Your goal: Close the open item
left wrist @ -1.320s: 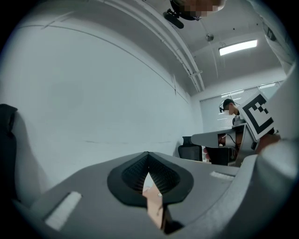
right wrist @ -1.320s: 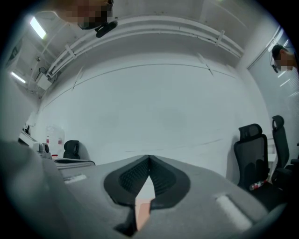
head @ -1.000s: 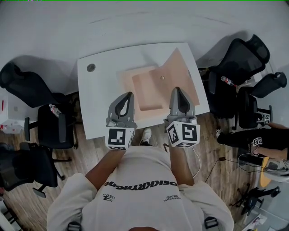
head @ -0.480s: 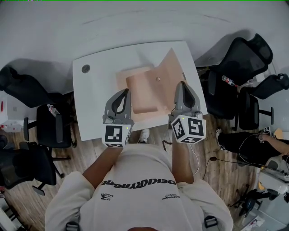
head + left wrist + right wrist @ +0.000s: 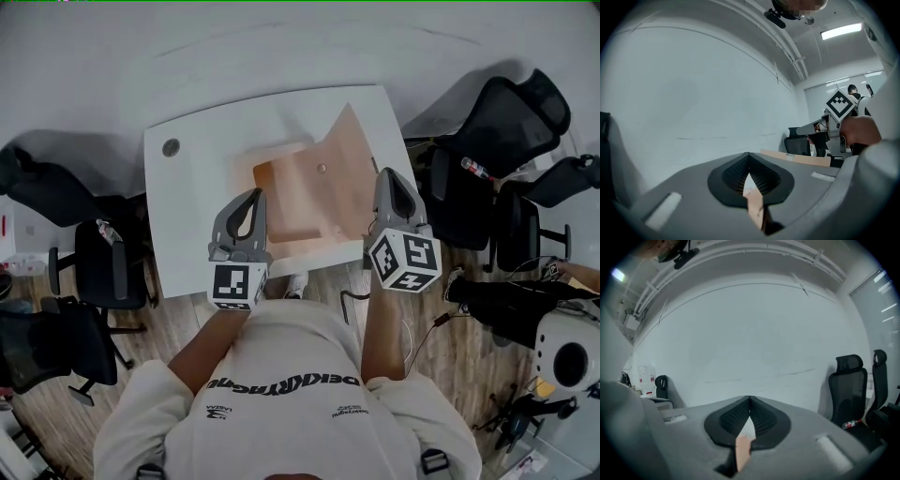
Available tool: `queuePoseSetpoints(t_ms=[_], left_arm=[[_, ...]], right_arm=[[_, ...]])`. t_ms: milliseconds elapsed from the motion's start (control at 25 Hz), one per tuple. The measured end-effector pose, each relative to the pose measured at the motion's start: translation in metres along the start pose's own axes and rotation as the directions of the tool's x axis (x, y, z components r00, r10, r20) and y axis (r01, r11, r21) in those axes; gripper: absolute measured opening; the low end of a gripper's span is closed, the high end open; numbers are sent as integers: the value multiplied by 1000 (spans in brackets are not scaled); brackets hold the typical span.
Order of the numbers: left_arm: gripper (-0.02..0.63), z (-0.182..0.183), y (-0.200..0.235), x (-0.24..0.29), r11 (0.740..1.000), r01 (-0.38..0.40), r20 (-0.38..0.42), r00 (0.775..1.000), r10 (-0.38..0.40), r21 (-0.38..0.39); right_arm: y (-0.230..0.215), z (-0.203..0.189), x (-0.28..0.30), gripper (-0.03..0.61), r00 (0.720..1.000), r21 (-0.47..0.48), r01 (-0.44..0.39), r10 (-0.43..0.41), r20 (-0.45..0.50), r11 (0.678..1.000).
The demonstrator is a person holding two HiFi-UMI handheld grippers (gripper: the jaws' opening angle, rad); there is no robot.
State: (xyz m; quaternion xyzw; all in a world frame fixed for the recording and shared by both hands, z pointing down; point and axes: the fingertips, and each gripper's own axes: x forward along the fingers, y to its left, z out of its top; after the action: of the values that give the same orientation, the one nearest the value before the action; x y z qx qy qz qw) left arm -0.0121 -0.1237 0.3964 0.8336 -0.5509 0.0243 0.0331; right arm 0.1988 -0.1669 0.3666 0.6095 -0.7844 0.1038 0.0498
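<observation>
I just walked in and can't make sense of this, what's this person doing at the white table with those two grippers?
A person stands at a white table with a gripper in each hand, working on an open peach cardboard box. The left gripper and the right gripper are each shut on a thin peach strip, apparently the box's near edge. The lid stands raised on the box's right side, so the box is not yet closed.

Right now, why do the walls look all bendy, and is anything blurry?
Left gripper view: the wide lens bends the wall, and the ceiling light glares. Right gripper view: dark rounded corners; the box edge in the right tongs looks soft. Head view: the table edges bow.
</observation>
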Motion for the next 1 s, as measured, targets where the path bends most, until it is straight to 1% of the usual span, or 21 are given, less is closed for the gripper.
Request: queuePoseSetpoints(t_ms=[320,560,760,1000], left_arm=[[-6,-8,-2,8,1000,-6,-26,1000,6,5],[-6,-14,-3,11,1000,-6,-44,999,6,7],[-6,-19,-2,13,1000,-9,-57,998,9,8],[-6,-23,0,12,1000,-15,-69,998,15,8]], right_arm=[[-33,-17,11,0,995,-9,-8,7,-98,1000],[-46,-32,21,0,985,-21,-25,21,-171,999],[-54,-50,28,0,962,-43,-64,50,-270,997],[-66,-66,34,0,922,-42,-129,105,-372,991]])
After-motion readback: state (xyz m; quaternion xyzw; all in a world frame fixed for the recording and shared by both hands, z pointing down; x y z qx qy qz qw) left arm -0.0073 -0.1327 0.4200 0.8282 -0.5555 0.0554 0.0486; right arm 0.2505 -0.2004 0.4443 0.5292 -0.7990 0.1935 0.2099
